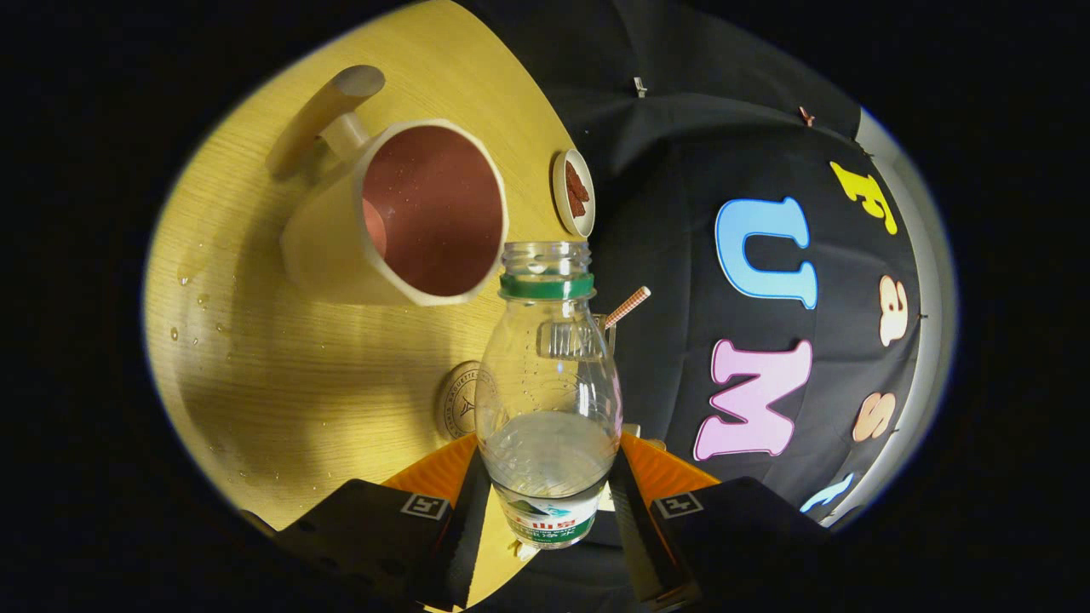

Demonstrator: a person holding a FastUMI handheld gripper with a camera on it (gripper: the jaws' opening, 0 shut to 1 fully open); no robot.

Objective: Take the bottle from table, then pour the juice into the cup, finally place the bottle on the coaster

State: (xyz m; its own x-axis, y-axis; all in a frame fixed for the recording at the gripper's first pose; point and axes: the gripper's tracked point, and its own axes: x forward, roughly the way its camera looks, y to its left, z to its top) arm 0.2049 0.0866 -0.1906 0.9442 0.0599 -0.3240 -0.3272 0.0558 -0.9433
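A clear plastic bottle [549, 375] with a green neck ring and no cap stands between my fingers, and my gripper [547, 498] is shut on its lower body near the label. A little clear liquid lies in its lower part. The bottle's open mouth sits just beside the rim of a cream cup [400, 213] with a reddish inside and a handle, which stands beyond the fingers on the wooden table [281, 375]. A round coaster [460, 400] with a dark emblem lies on the table just ahead of the left finger, partly hidden behind the bottle.
A small white dish [573, 192] holding something red-brown sits at the table's edge past the cup. A striped straw [628, 306] pokes out from behind the bottle. Several water drops [194, 298] dot the table near the cup. Black cloth hangs beyond the table edge.
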